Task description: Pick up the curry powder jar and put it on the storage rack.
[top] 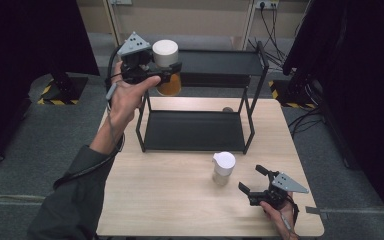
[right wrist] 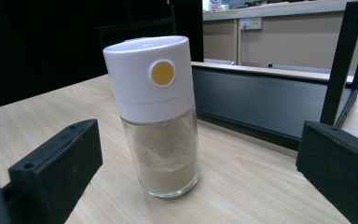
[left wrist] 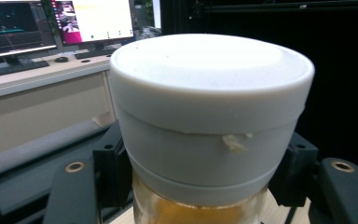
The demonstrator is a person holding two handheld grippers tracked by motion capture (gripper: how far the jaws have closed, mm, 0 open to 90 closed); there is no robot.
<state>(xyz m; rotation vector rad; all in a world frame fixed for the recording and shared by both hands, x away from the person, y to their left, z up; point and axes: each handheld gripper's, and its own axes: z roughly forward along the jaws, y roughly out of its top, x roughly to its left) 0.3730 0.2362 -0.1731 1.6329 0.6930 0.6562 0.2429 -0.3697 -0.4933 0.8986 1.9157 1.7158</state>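
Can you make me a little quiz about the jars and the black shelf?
1. True or false: the left gripper holds the amber jar up in the air.
2. Where does the shaker with the white cap stand: A on the table, B on the shelf rack?
3. Are the right gripper jaws open or shut?

Key: 1 true; 2 A; 3 open.

White-capped amber jar [top: 166, 67] upright, raised beside the rack's [top: 220, 62] top shelf.
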